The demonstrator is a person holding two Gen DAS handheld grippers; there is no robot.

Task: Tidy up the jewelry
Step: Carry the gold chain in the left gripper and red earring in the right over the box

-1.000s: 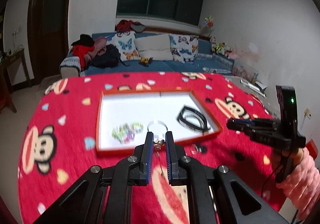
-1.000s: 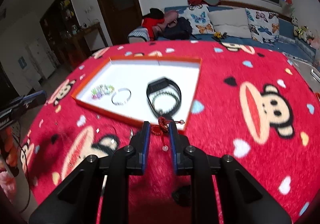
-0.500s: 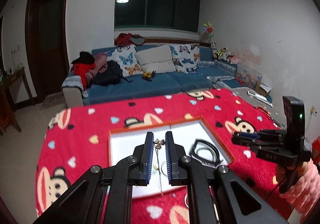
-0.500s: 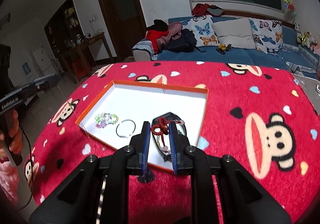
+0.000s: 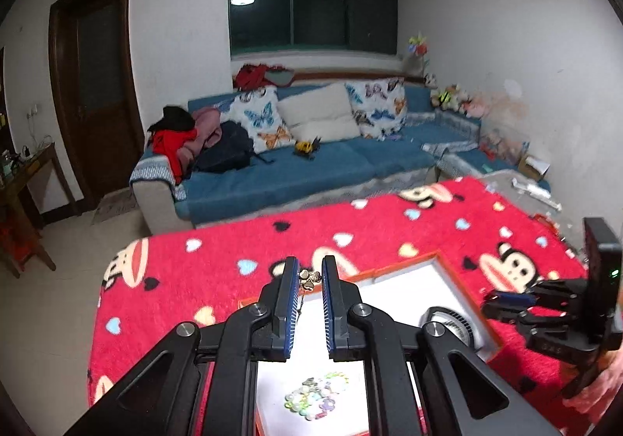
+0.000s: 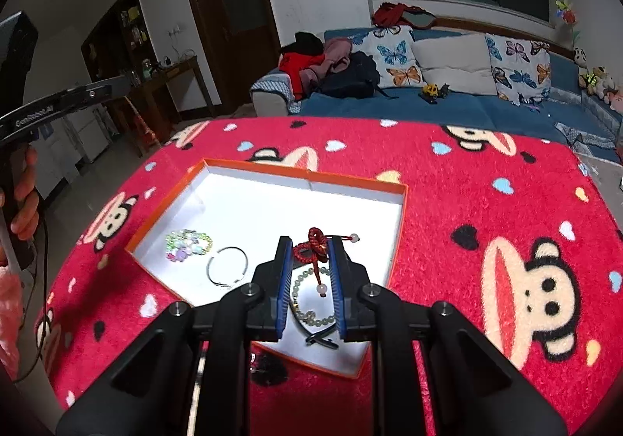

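Note:
My left gripper (image 5: 310,276) is shut on a gold clover-charm necklace (image 5: 309,279) and holds it above the orange-rimmed white tray (image 5: 405,270); its thin chain hangs down along the left finger. A pastel bead bracelet (image 5: 314,395) lies in the tray below. My right gripper (image 6: 310,247) is shut on a red braided cord bracelet (image 6: 312,249) with white end beads, held over the tray (image 6: 307,177). Under it lie a green bead bracelet (image 6: 309,293) and a black band (image 6: 321,339). A silver bangle (image 6: 227,266) and the pastel bracelet (image 6: 187,243) lie to the left.
The tray sits on a red monkey-print tablecloth (image 6: 486,210). My right gripper shows at the right of the left wrist view (image 5: 506,301). A blue sofa (image 5: 311,163) stands beyond the table. A small dark item (image 6: 268,369) lies on the cloth before the tray.
Both grippers have lifted their jewelry off the cloth and moved forward over the tray. The left camera now sits higher and tilts up toward the sofa.

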